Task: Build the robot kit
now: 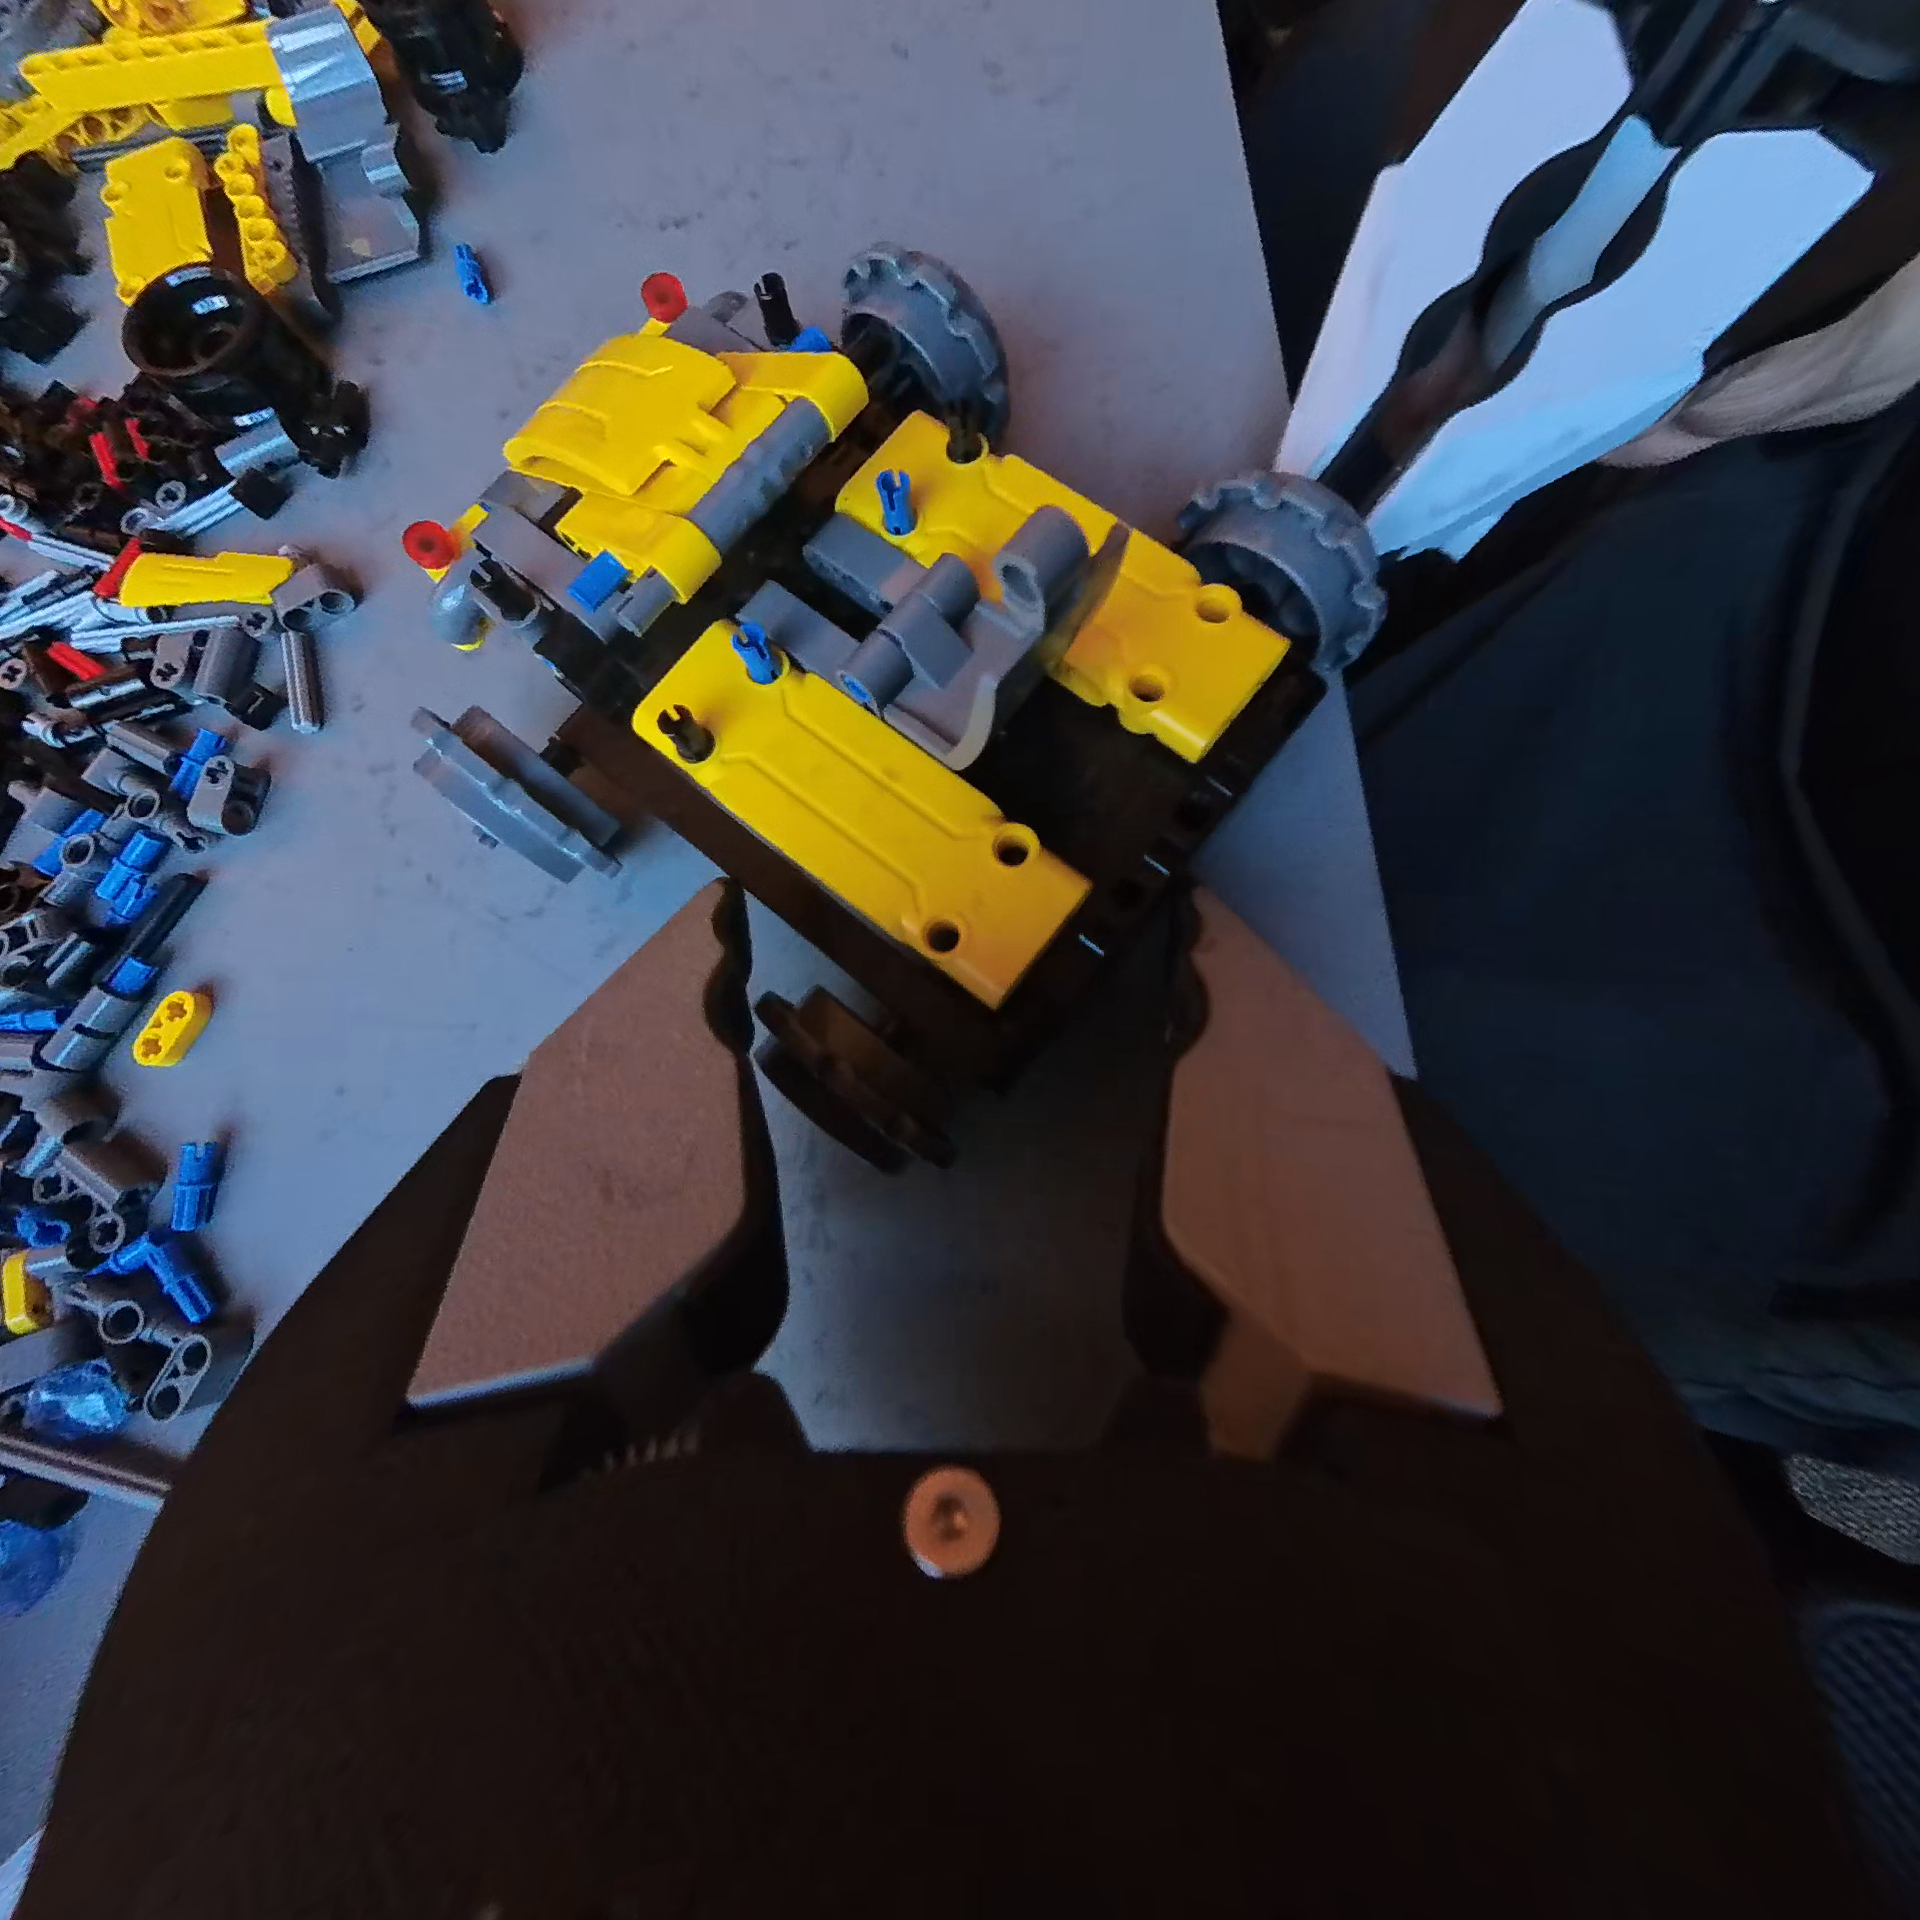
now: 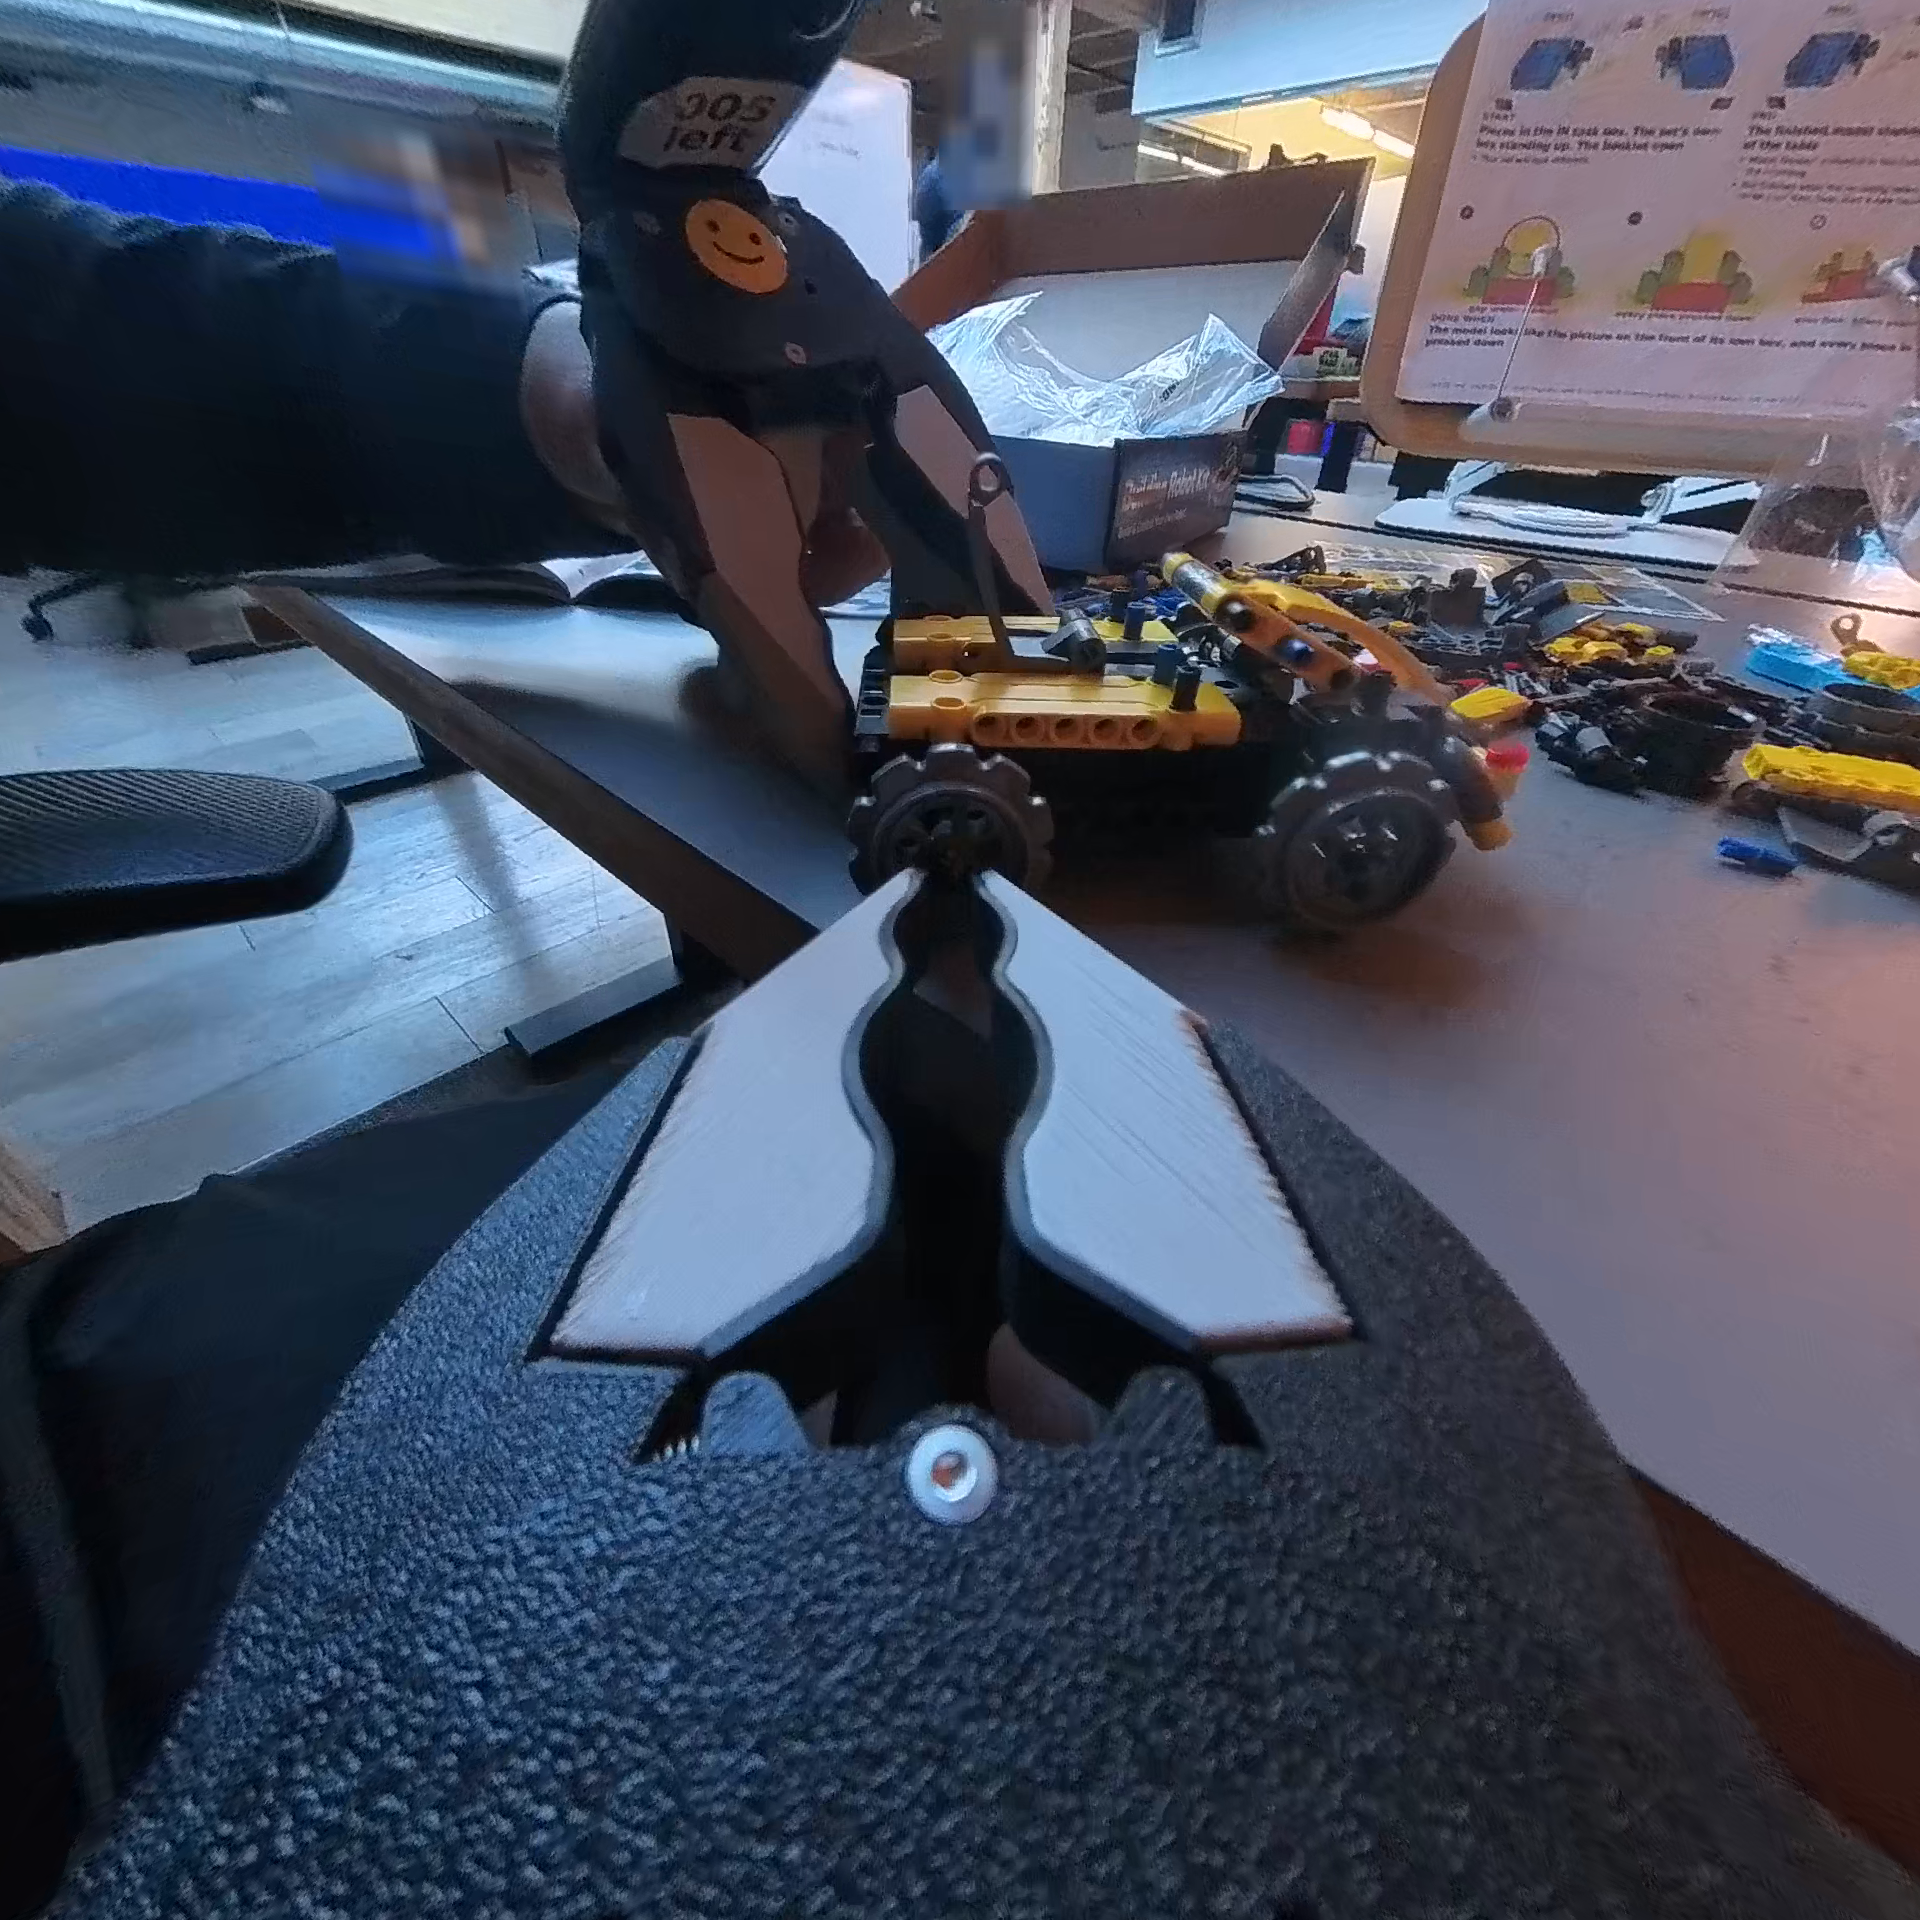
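A yellow, black and grey brick-built vehicle (image 1: pixel 862 790) stands on the grey table (image 1: pixel 831 125) near its edge; it also shows in the right wrist view (image 2: pixel 1060 717). My left gripper (image 1: pixel 956 904) straddles its black rear end, one finger on each side, and clamps it. A black wheel (image 1: pixel 852 1081) sits just under the left finger. My right gripper (image 2: pixel 951 878) is closed to a narrow gap, its tips pinching the small black axle pin at the hub of the grey rear wheel (image 2: pixel 951 821). In the left wrist view the right gripper (image 1: pixel 1340 499) meets that wheel (image 1: pixel 1288 582) from beyond the table edge.
Loose bricks and pins (image 1: pixel 104 727) and a yellow sub-assembly (image 1: pixel 187 125) lie beside the vehicle. A grey curved piece (image 1: pixel 509 790) lies by its side. An open box with plastic bags (image 2: pixel 1122 457) and a sheet on a stand (image 2: pixel 1662 208) stand behind. A chair (image 2: pixel 156 831) is off the table edge (image 2: pixel 582 748). My left gripper's tips are some 25 centimetres from the yellow sub-assembly (image 1: pixel 187 125).
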Motion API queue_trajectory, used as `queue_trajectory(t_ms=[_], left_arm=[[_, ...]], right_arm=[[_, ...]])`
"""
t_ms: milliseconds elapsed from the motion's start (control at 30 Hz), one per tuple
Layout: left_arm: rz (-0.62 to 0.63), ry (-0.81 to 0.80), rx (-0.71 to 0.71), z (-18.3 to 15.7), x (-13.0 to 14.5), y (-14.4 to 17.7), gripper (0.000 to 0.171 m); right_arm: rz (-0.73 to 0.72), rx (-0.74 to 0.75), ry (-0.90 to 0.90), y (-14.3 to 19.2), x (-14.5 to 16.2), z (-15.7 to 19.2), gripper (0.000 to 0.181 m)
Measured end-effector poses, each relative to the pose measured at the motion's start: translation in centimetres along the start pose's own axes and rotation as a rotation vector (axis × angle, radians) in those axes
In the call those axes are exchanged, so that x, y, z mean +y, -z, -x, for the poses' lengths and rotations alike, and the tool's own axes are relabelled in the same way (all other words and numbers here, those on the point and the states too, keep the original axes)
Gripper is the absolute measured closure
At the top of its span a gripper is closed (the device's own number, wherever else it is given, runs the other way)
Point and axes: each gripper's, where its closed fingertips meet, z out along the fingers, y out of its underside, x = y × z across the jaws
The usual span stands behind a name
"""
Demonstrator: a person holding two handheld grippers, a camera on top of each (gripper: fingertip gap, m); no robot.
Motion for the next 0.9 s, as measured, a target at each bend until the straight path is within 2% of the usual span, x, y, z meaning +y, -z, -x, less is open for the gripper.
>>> queue_trajectory(t_ms=[300, 900], left_arm=[[0.036, 0.001, -0.003, 0.0, 0.05, 0.0, 0.094], [0.013, -0.014, -0.012, 0.23, -0.25, -0.25, 0.091]], right_arm=[[0.03, -0.005, -0.003, 0.14, -0.2, 0.04, 0.174], [0.061, 0.006, 0.019, 0.08, -0.31, -0.06, 0.174]])
